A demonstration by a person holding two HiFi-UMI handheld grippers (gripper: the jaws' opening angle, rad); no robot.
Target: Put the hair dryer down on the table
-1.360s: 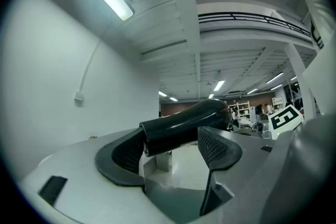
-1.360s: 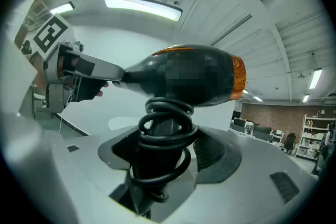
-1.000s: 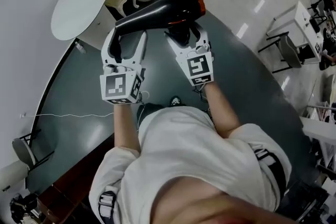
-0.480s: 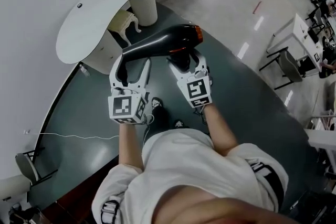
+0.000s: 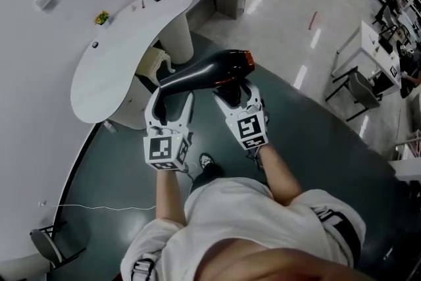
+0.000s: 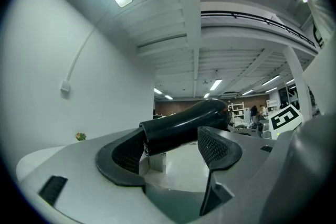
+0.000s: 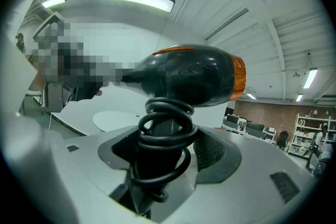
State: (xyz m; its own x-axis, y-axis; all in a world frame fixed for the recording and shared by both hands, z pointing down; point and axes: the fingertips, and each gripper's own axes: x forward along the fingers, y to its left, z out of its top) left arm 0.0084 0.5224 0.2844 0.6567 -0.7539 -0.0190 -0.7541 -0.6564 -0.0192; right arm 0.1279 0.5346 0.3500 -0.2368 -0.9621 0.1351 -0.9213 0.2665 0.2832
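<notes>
While fingers of the right gripper (image 5: 231, 86) clamp the hair dryer (image 5: 210, 69) handle for carrying, the left gripper (image 5: 171, 97) fingers, spread wide, steady its nozzle.

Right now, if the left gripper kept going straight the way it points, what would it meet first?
The left gripper has the hair dryer lying across its jaws; beyond that, probably the white table, though depth is unclear.
</notes>
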